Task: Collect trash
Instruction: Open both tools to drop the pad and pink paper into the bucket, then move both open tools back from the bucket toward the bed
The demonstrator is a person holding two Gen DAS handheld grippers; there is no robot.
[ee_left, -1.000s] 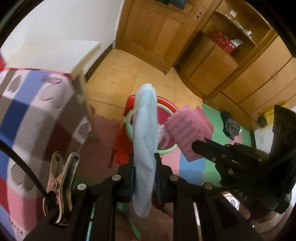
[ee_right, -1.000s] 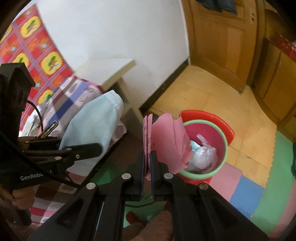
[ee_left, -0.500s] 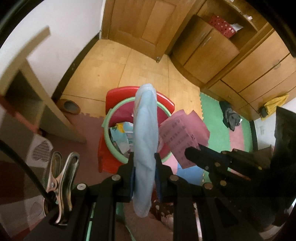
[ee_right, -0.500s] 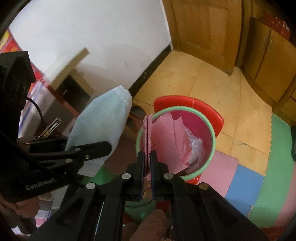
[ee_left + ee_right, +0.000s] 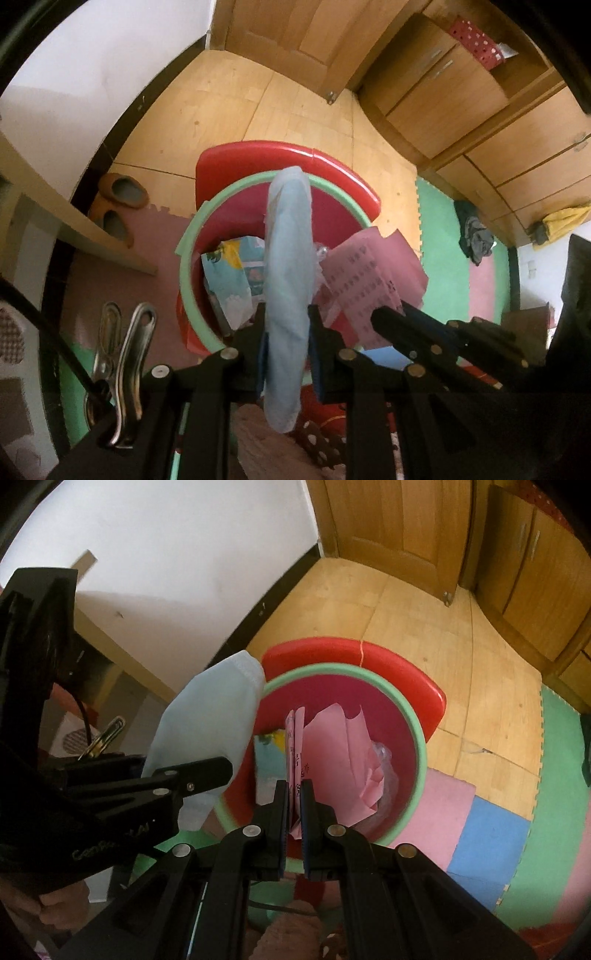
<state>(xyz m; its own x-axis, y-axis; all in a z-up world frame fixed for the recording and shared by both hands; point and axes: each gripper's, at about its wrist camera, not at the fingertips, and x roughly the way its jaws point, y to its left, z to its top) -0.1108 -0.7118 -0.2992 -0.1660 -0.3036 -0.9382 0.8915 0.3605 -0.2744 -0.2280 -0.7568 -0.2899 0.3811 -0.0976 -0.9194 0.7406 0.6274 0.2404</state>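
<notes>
My left gripper [image 5: 286, 332] is shut on a pale blue face mask [image 5: 288, 258] and holds it upright over the red bin with a green rim [image 5: 192, 236]. The mask also shows in the right wrist view [image 5: 207, 738], left of the bin [image 5: 421, 746]. My right gripper [image 5: 294, 797] is shut on a folded pink paper [image 5: 332, 746] and holds it over the bin's opening. In the left wrist view the pink paper [image 5: 369, 273] hangs right of the mask. Wrappers and clear plastic lie inside the bin.
A red lid [image 5: 288, 155] stands behind the bin. Shoes [image 5: 122, 192] lie under a wooden shelf at the left. Coloured foam mats [image 5: 491, 842] cover the floor at the right. Wooden cabinets [image 5: 461, 92] and a door stand beyond.
Both grippers have moved from beside the checkered table toward the bin and now hang over it, tilted further down. The mask and the paper stay gripped.
</notes>
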